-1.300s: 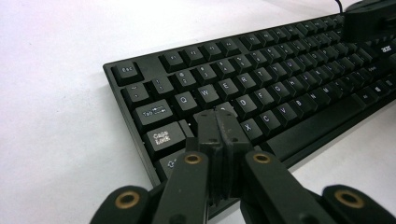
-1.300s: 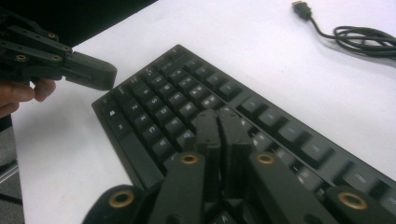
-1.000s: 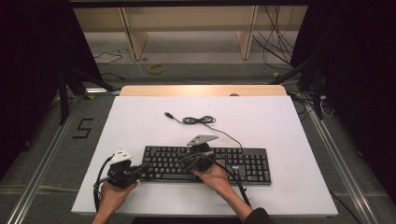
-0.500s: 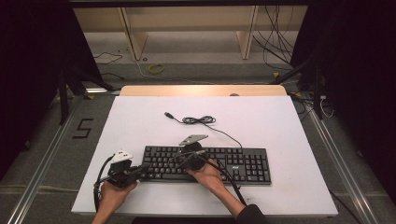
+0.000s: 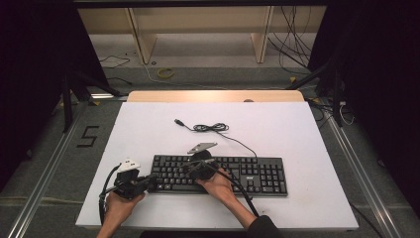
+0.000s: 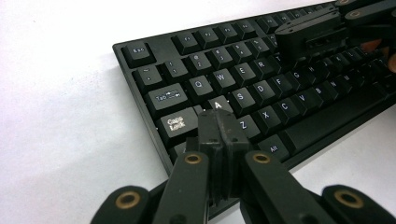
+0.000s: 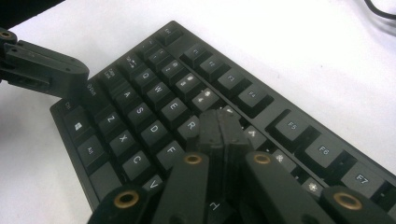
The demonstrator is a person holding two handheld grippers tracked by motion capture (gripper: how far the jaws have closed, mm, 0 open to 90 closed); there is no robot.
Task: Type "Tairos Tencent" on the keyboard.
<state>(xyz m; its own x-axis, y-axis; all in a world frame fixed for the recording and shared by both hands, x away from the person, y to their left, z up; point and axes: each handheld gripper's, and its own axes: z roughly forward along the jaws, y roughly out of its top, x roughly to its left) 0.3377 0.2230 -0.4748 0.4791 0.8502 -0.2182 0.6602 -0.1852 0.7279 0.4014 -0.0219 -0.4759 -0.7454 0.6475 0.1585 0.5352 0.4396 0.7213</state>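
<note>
Centrally on the near half of the white table (image 5: 277,129) lies a black keyboard (image 5: 247,173), long side parallel to the person's edge, its cable (image 5: 218,130) trailing away to a plug farther back. The left gripper (image 6: 219,123), jaws pressed together and grasping nothing, points at the keyboard's left end, its tips over the boundary between Caps Lock and A. The right gripper (image 7: 222,128), likewise clenched and empty, hovers over the letter block near R and T, close above the keys. Contact with the keycaps cannot be told in either gripper view.
</note>
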